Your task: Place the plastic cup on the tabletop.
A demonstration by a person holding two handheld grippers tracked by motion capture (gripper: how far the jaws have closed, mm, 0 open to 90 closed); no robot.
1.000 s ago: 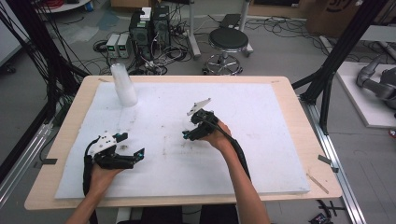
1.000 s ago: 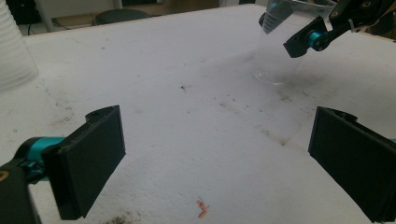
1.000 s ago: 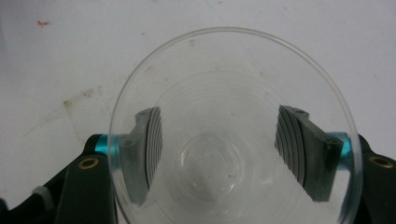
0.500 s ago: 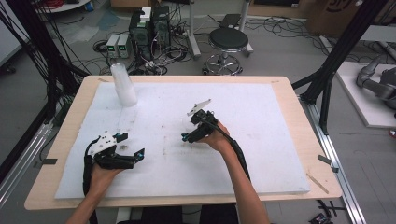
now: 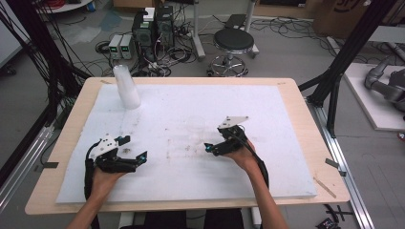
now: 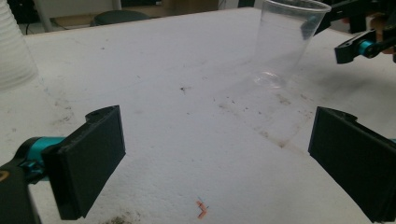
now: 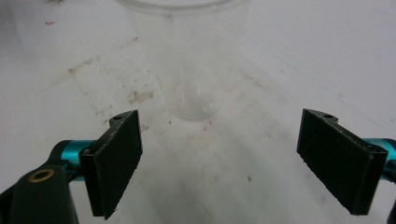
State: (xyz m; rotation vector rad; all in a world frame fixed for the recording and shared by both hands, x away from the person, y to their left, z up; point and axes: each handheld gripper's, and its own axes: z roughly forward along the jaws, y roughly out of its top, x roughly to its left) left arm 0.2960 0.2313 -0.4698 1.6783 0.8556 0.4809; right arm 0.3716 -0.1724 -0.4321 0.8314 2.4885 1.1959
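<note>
A clear plastic cup (image 5: pixel 195 128) stands upright near the middle of the white foam board (image 5: pixel 286 143). My right gripper (image 5: pixel 216 139) is just right of the cup and a little nearer to me, open, with nothing between its jaws. In the right gripper view the cup (image 7: pixel 187 60) stands ahead of the open right gripper (image 7: pixel 219 158), beyond the jaw tips. My left gripper (image 5: pixel 134 148) rests open at the front left of the board. From the left gripper view the cup (image 6: pixel 285 42) stands far ahead of the open left gripper (image 6: pixel 217 158), with the right gripper (image 6: pixel 364 35) beside it.
A tall stack of translucent cups (image 5: pixel 126 87) stands at the back left of the board; its side shows as the stack (image 6: pixel 14 46) in the left gripper view. The board lies on a wooden table (image 5: pixel 305 109). A stool (image 5: pixel 233 43) and electronics sit on the floor behind.
My right gripper has drawn back to the right and toward the near edge, away from the clear cup. The left gripper has stayed put.
</note>
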